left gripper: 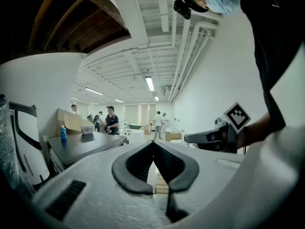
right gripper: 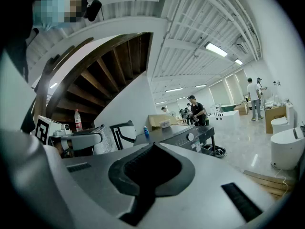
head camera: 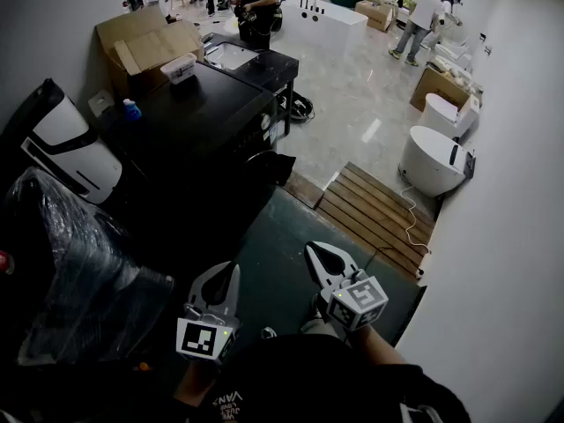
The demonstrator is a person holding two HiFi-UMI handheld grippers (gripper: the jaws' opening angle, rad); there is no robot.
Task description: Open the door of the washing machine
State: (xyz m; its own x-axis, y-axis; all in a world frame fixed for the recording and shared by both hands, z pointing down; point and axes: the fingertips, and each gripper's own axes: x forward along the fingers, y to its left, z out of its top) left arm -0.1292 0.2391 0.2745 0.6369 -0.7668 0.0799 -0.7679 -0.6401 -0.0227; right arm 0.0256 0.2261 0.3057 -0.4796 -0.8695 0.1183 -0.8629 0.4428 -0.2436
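Washing machine (head camera: 207,113), door barely discernible.

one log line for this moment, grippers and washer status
left gripper: shut, empty | right gripper: shut, empty | washing machine: ahead, neither gripper touching it

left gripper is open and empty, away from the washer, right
Not open. The left gripper view shows the left gripper with its fingers shut together. The rest holds: it is empty and away from the washer.
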